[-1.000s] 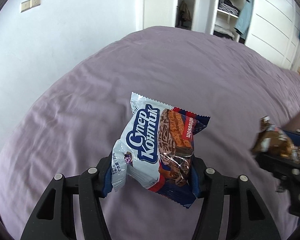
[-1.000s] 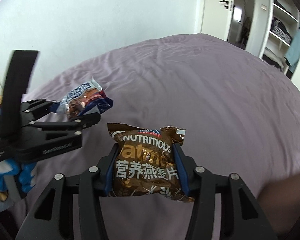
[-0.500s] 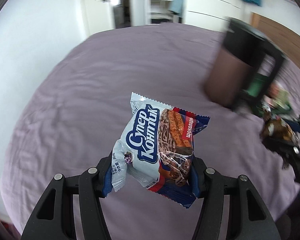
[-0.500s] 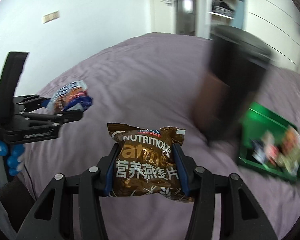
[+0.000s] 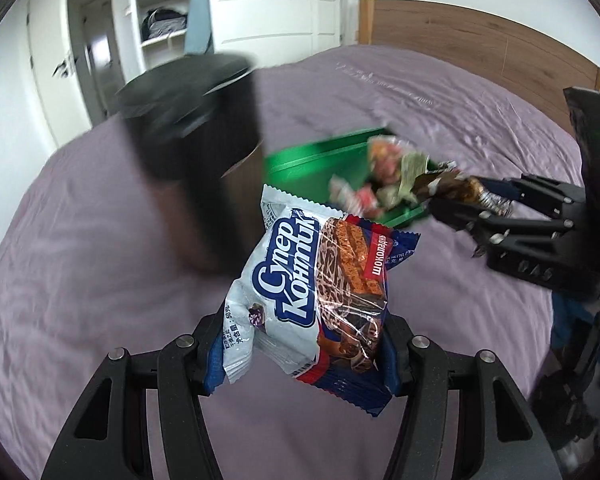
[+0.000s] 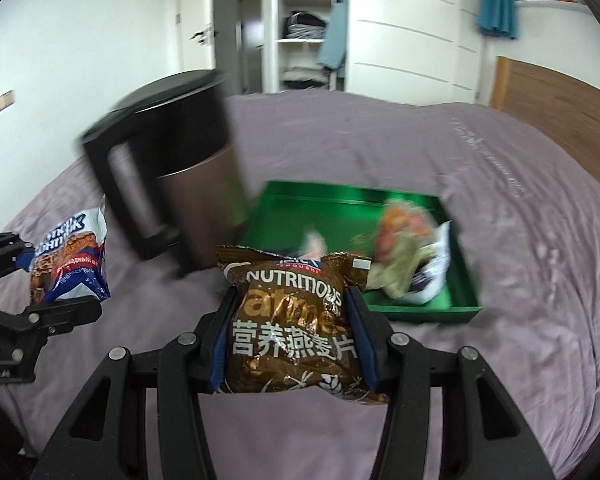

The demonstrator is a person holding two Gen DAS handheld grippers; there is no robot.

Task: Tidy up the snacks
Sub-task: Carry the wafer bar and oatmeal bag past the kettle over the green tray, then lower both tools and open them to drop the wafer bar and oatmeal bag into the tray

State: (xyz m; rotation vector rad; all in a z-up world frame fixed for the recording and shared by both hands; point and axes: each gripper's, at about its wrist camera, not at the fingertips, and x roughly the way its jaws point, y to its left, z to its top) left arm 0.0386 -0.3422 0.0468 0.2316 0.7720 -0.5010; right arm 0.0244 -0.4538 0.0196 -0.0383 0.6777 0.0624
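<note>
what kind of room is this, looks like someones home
Most likely a bedroom in a home. The work surface is a bed with a purple sheet and a wooden headboard, and behind it stands an open wardrobe with folded clothes on its shelves.

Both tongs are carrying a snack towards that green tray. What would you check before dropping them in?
1. Left tongs gripping the white wafer packet: ok.
2. Right tongs gripping the brown oatmeal packet: ok.
3. Green tray in sight ahead on the purple bedspread: ok.
4. Free space in the tray beside the snacks already there: ok, its near left part looks bare.
5. Dark bin clear of the path: cannot tell, it stands close beside the tray.
</note>
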